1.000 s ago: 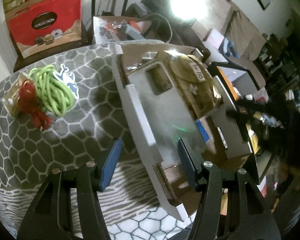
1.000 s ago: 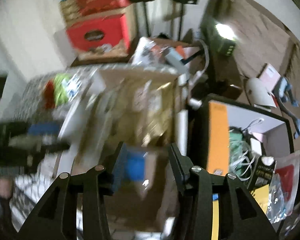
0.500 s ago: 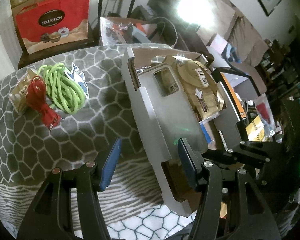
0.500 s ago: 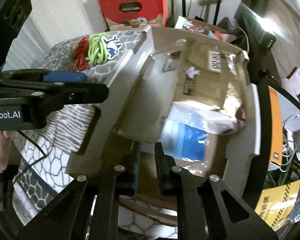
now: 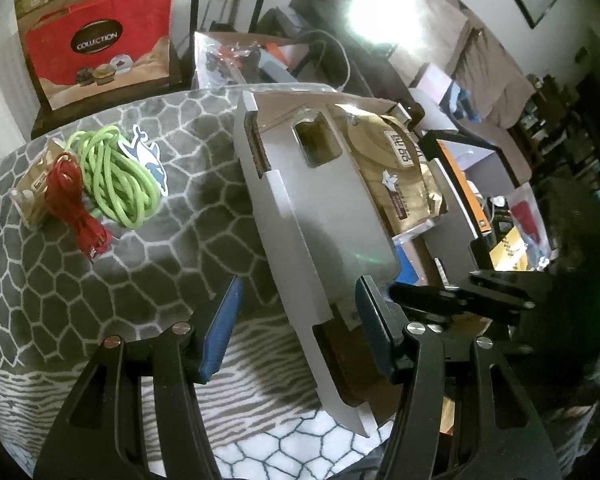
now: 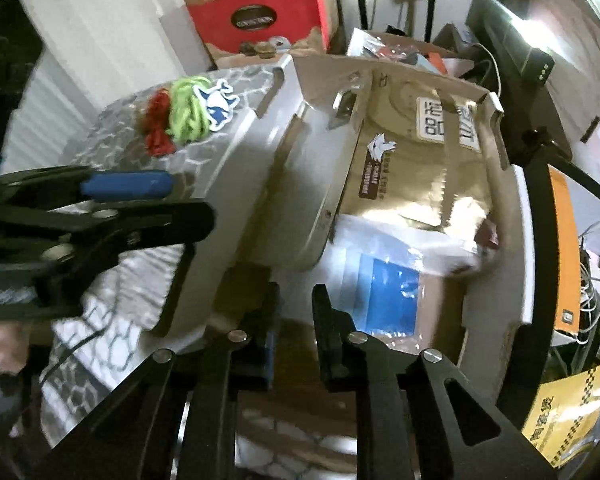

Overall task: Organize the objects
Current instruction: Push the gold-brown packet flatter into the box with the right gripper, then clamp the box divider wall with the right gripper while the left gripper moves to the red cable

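Note:
An open cardboard box with grey outer flaps stands on the patterned cloth. Inside lie a gold bag and a blue packet. My right gripper is at the box's near end. Its jaws are narrow and opening slightly, with the brown cardboard edge between them. My left gripper is open and hangs over the box's grey left flap without touching it. A green cord, a red cord, a shark sticker and a small brown packet lie to the left.
A red "Collection" carton stands beyond the cloth. A black-framed bin with an orange box and cables sits right of the cardboard box. A yellow packet lies at the lower right. A person's hand shows at the left edge.
My right gripper has come down to the box's near end and its jaws have narrowed from wide apart. It now shows in the left wrist view. My left gripper has stayed put.

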A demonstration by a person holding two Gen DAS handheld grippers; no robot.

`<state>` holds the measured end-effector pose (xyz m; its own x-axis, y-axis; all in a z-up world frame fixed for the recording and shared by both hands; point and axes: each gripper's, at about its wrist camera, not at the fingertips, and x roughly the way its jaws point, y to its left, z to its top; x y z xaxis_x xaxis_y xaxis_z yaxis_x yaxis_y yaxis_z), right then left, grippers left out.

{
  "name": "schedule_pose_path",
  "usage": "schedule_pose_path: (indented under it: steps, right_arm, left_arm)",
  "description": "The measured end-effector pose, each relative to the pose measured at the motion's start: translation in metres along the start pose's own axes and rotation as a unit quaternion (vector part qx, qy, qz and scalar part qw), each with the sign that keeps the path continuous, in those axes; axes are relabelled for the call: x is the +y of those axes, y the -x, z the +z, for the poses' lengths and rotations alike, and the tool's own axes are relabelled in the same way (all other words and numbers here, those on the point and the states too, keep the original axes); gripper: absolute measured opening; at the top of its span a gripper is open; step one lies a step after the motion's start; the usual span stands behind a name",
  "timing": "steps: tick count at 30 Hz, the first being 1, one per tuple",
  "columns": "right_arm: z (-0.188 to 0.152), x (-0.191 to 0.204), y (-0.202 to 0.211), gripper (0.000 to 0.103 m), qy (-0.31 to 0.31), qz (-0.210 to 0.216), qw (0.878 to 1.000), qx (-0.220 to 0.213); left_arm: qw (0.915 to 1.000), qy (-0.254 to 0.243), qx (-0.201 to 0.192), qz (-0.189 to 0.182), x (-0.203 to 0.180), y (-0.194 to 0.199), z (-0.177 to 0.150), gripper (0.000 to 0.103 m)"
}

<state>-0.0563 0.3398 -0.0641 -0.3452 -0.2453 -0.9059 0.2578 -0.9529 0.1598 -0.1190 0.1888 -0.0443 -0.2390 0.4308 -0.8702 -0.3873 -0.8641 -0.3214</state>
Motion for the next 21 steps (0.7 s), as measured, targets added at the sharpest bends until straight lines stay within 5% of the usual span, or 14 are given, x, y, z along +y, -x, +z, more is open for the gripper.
schedule_pose_path:
  steps: [10, 19, 21]
  right_arm:
    - [0.002, -0.056, 0.057, 0.024, -0.057, -0.077, 0.994, -0.045]
    - [0.018, -0.086, 0.040, 0.024, -0.083, -0.108, 0.990, -0.040]
    - [0.021, -0.089, 0.033, 0.024, -0.082, -0.116, 0.989, -0.033]
  left_arm:
    - [1.0000, 0.001, 0.008, 0.001, -0.006, -0.009, 0.000, 0.055]
    - [0.9987, -0.018, 0.007, 0.046, -0.021, -0.028, -0.001, 0.055]
    - [0.9987, -0.016, 0.009, 0.048, -0.020, -0.031, -0.002, 0.045]
